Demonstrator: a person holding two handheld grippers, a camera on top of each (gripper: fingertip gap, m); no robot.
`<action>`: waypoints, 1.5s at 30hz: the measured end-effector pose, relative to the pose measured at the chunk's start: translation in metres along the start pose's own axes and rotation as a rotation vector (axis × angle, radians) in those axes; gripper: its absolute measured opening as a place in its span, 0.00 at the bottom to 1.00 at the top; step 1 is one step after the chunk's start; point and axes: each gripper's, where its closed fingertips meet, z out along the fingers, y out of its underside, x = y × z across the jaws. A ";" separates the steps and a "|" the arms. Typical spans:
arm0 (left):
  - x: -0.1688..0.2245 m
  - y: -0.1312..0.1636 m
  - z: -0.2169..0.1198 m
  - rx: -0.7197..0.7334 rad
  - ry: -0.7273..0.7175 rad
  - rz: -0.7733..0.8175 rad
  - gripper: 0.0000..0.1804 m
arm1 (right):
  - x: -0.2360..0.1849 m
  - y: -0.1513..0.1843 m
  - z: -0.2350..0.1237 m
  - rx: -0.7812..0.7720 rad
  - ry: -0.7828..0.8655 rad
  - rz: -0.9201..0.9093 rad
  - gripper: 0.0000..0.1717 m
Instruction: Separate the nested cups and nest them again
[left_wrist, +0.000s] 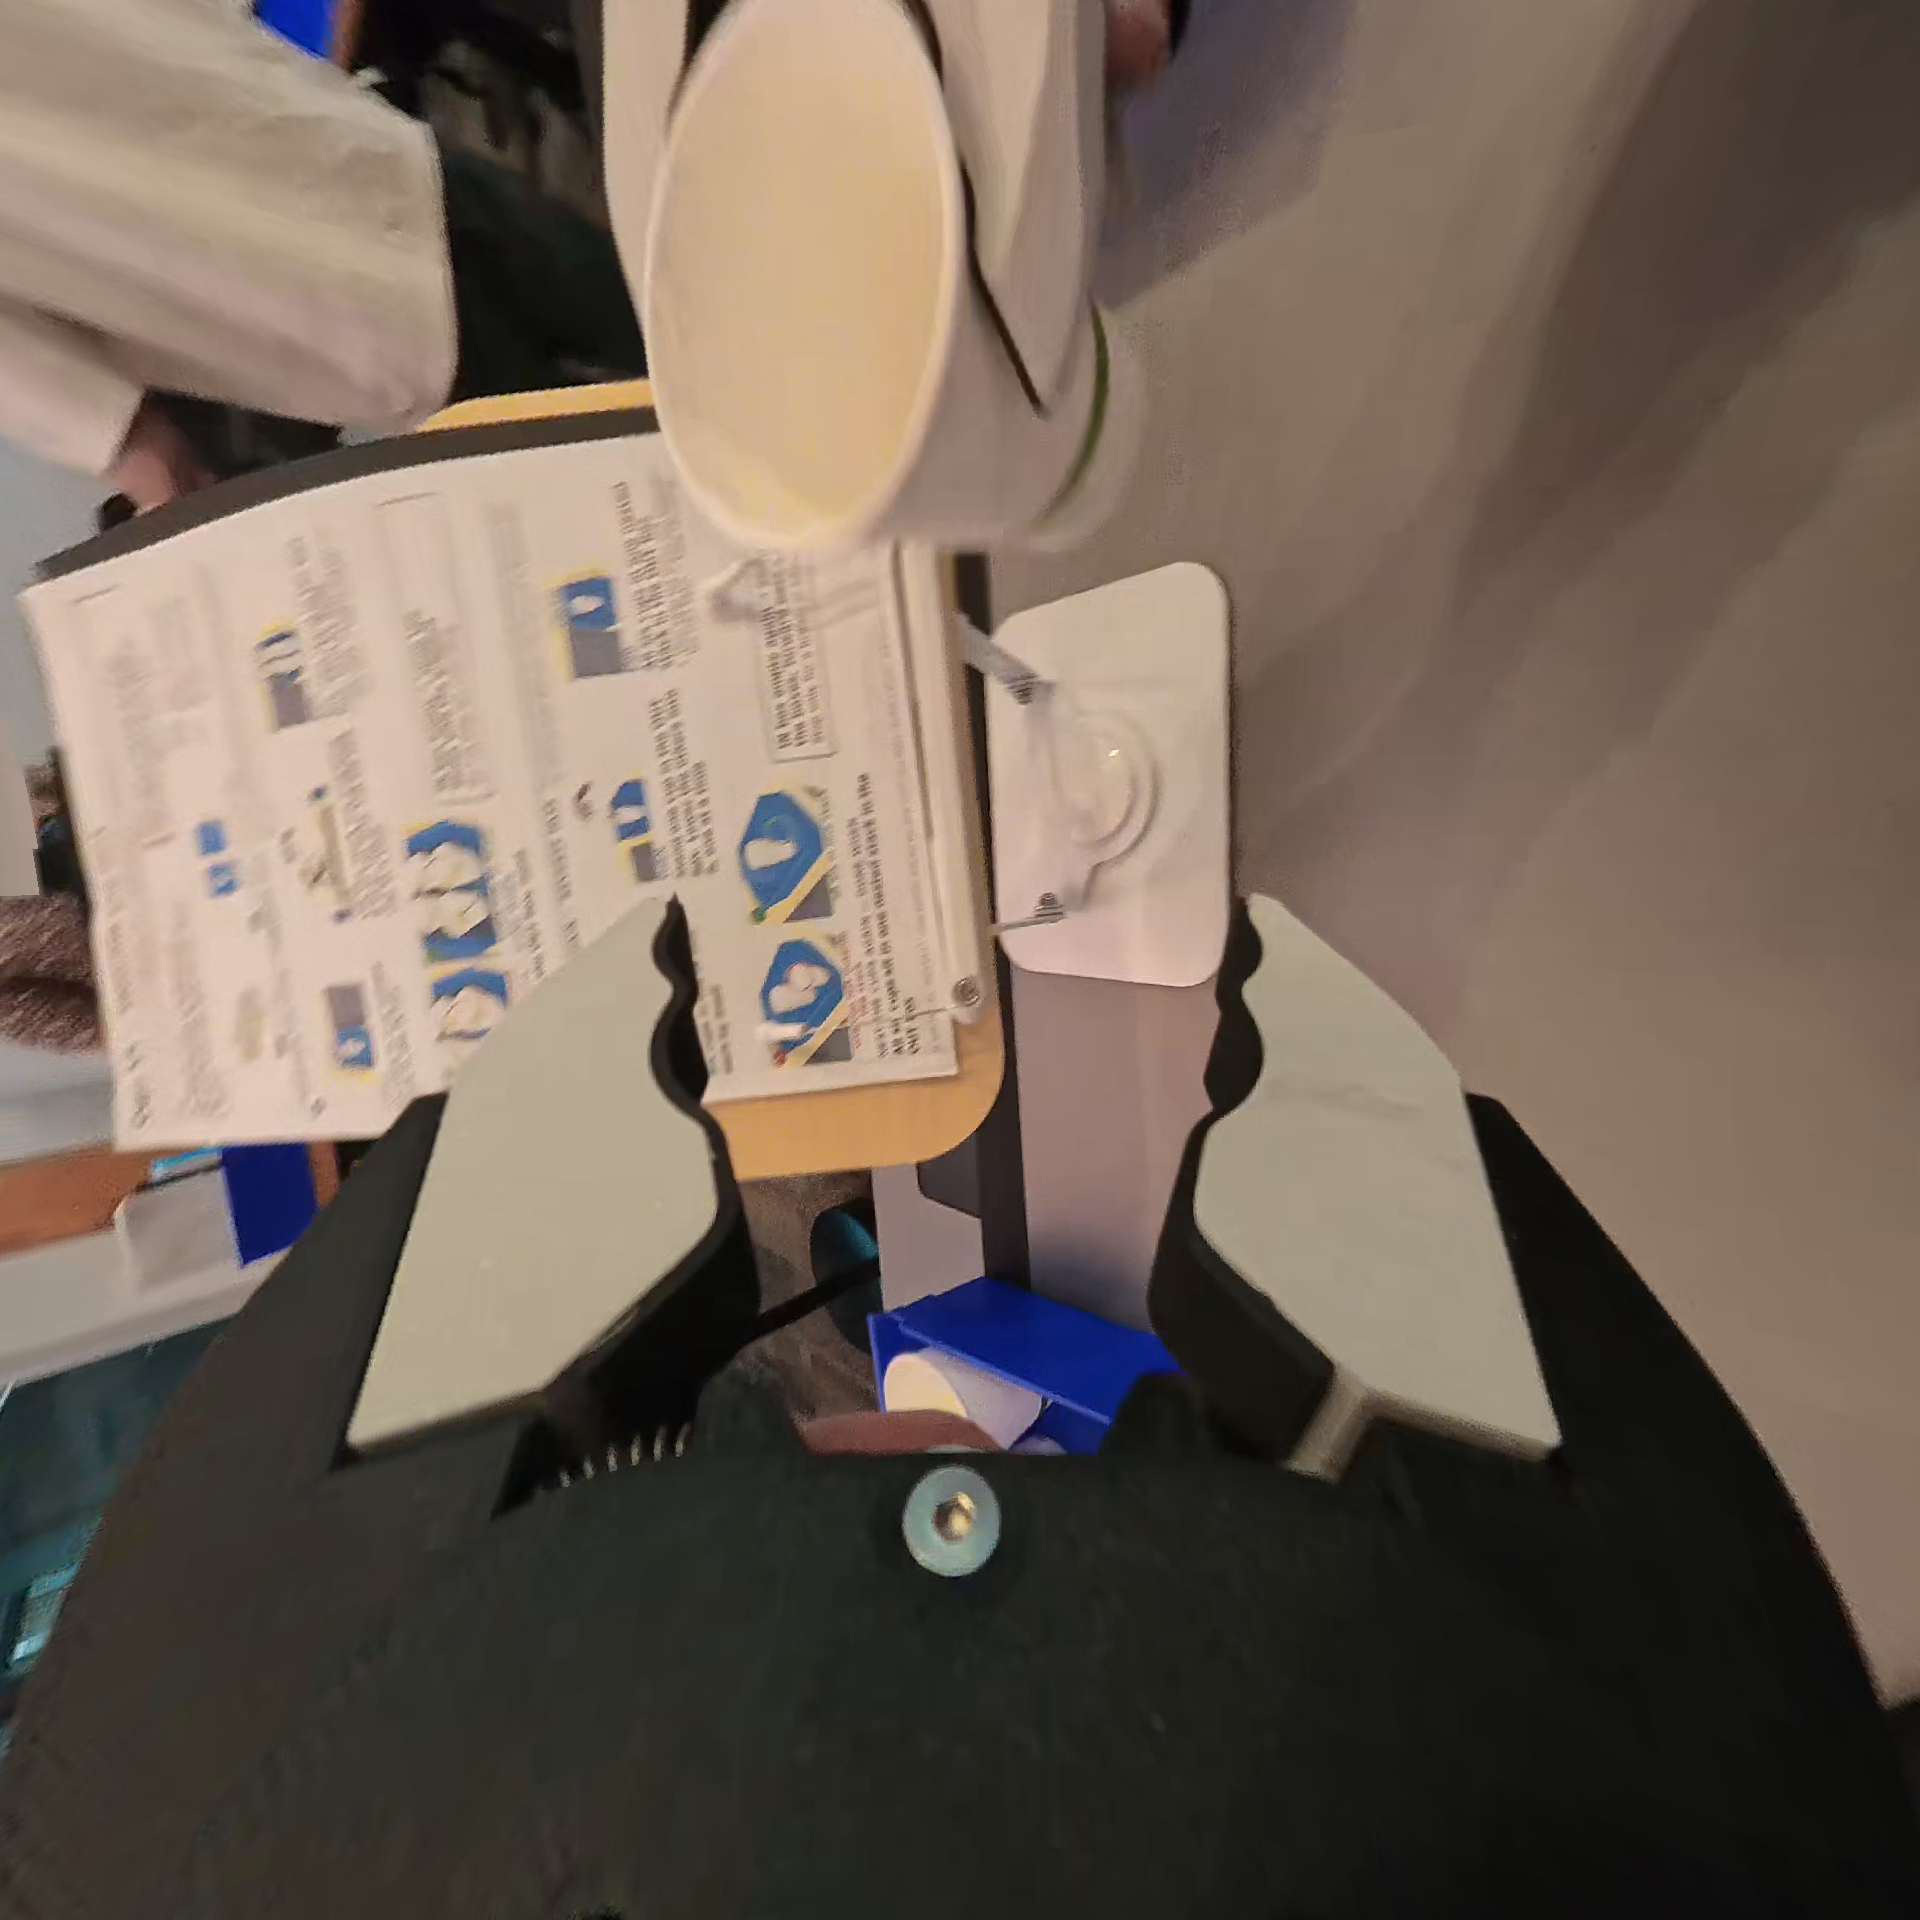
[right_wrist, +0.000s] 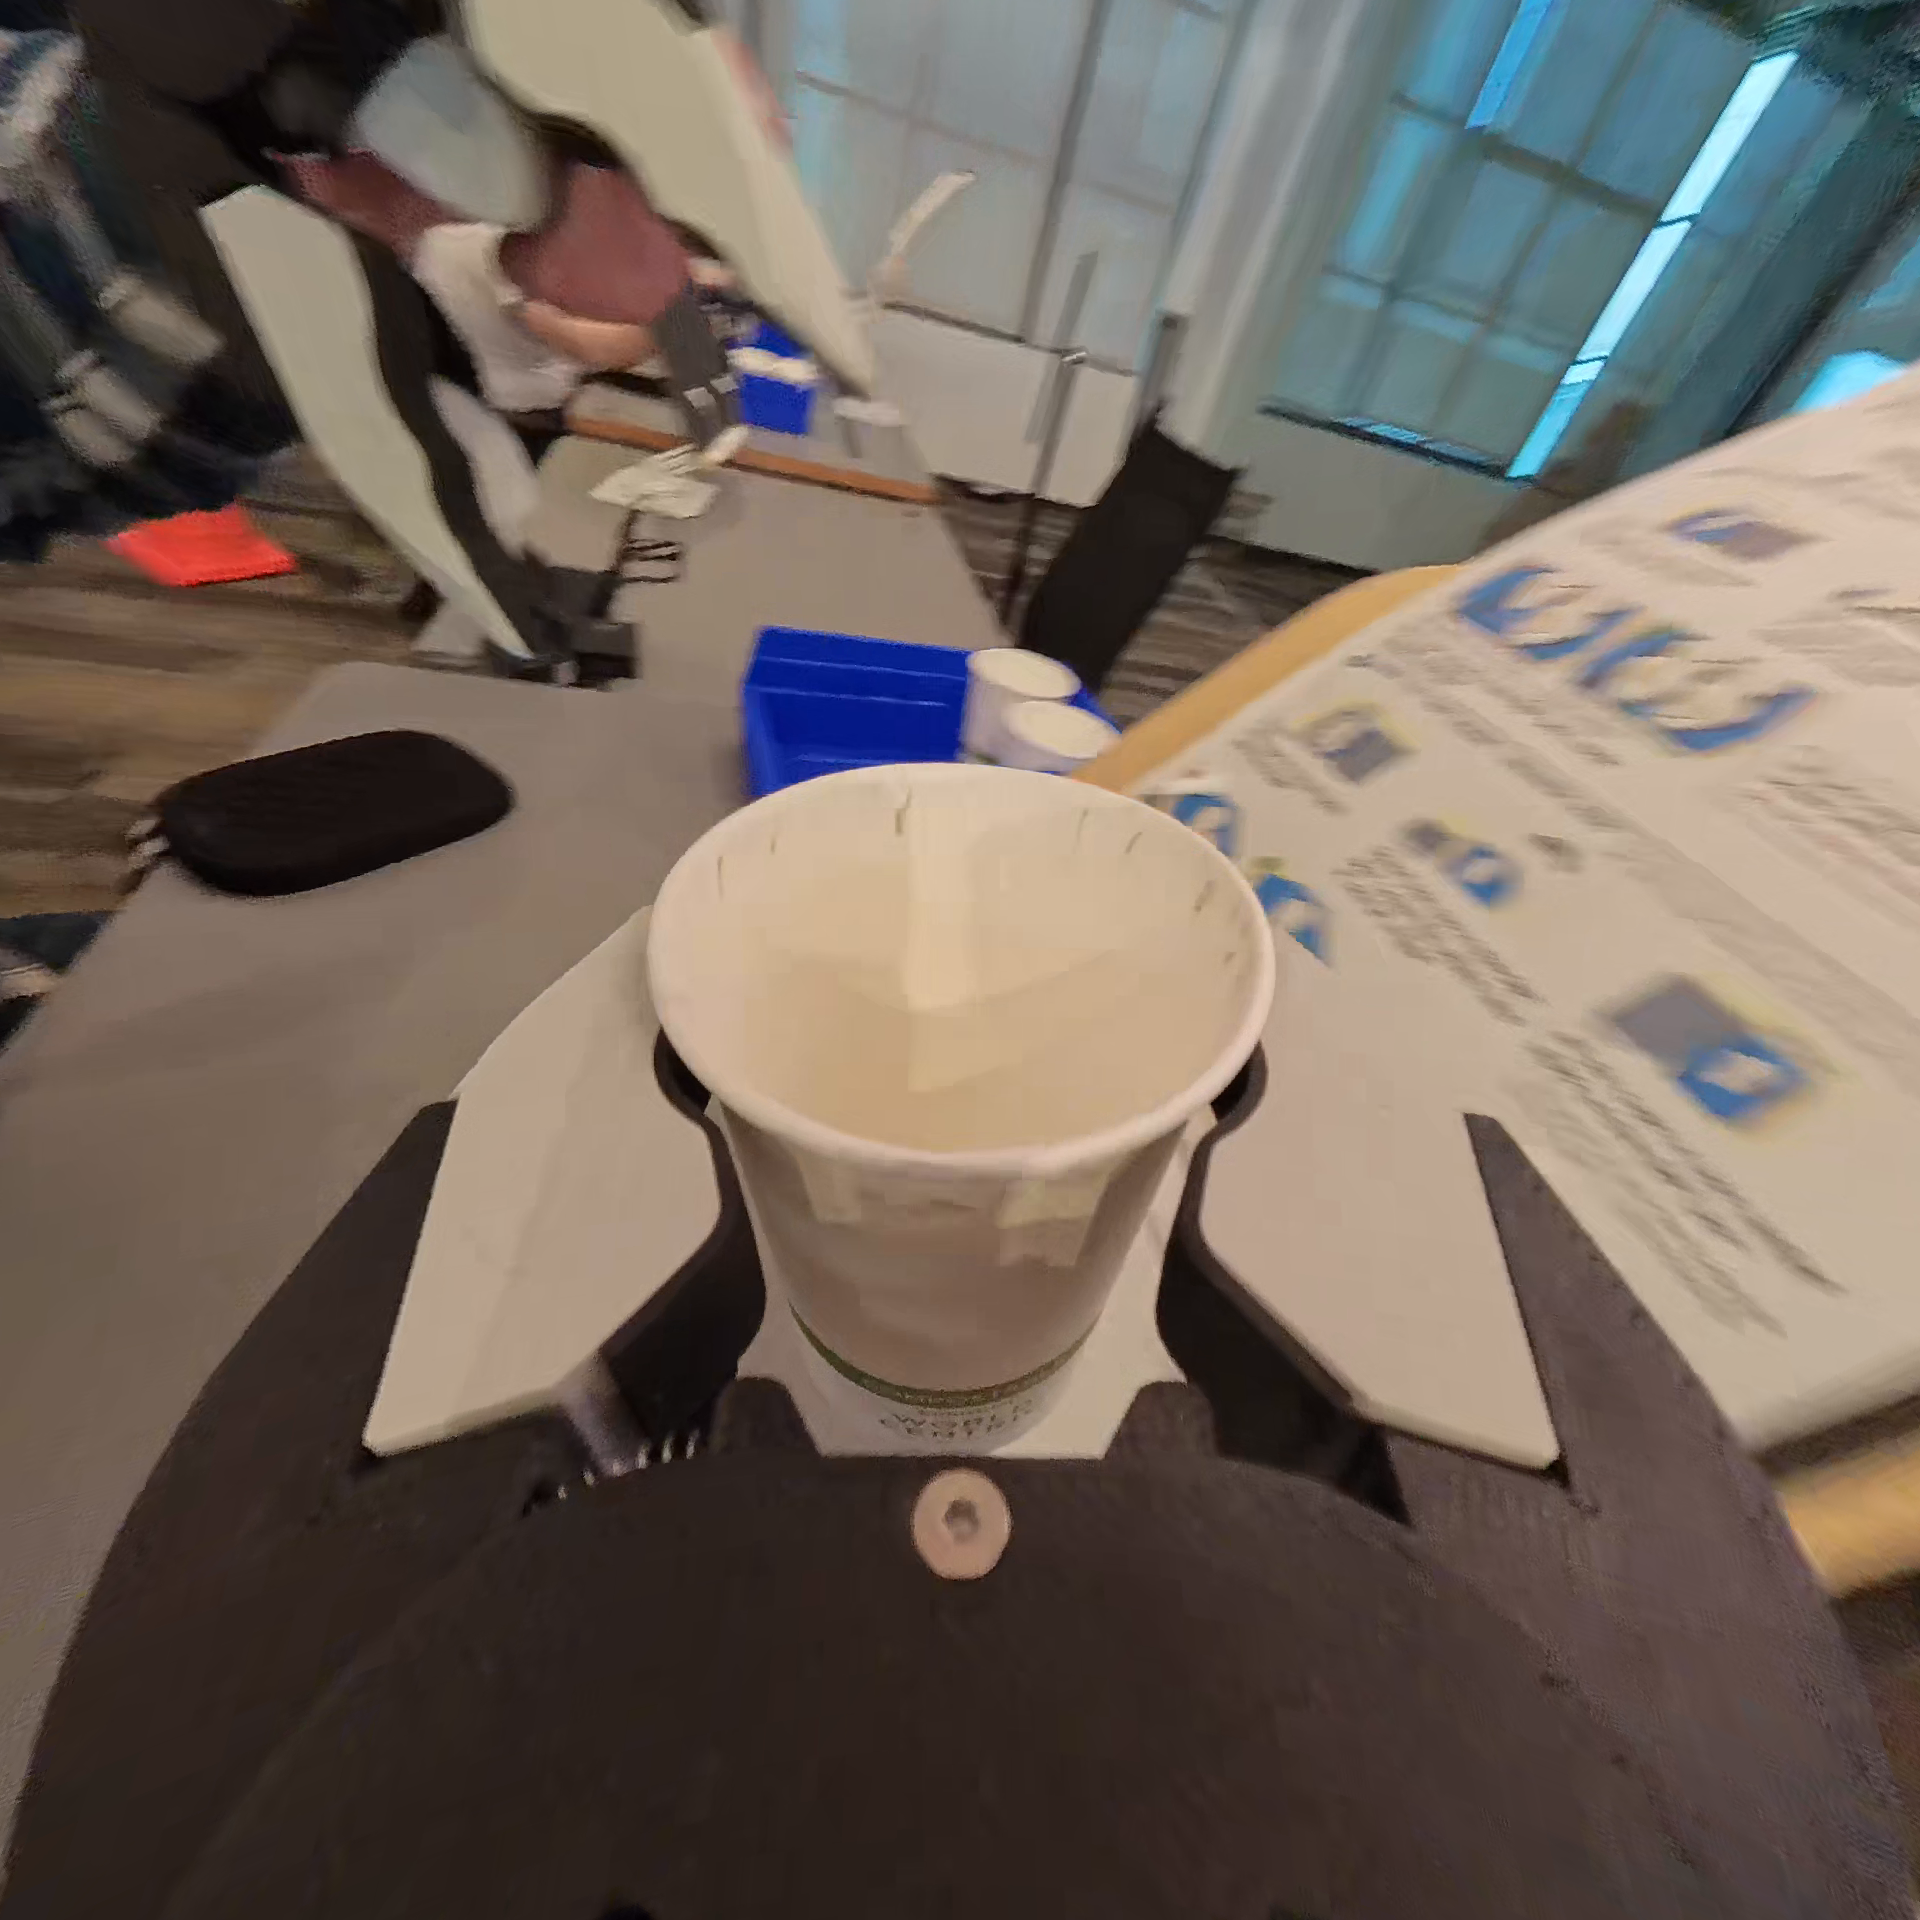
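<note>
Where the grey table (right_wrist: 364, 1039) runs back toward tall windows (right_wrist: 1507, 260), a black pouch (right_wrist: 332, 810), a blue bin (right_wrist: 852, 707) with two white cups (right_wrist: 1029, 707) beside it, and a printed sheet (right_wrist: 1558, 935) on a wooden board lie on it. Gripped below its rim, the white paper cup (right_wrist: 956, 1039) sits upright in the right gripper (right_wrist: 961, 1081), mouth toward the camera, long axis running down between the fingers. Away from it, the left gripper (left_wrist: 956, 997) has its fingers spread on nothing.

each wrist camera looks forward, close; both share the instruction sheet (left_wrist: 499, 790) and blue bin (right_wrist: 852, 707)
</note>
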 end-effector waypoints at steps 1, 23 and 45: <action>-0.006 0.004 -0.005 -0.005 -0.038 -0.016 0.51 | 0.021 -0.002 -0.017 0.005 0.085 -0.004 0.56; 0.017 0.067 0.006 -0.143 -0.141 -0.139 0.18 | 0.216 0.109 -0.330 0.012 1.067 0.211 0.56; 0.031 0.082 0.015 -0.249 -0.083 -0.078 0.19 | 0.237 0.195 -0.331 -0.102 1.110 0.314 0.70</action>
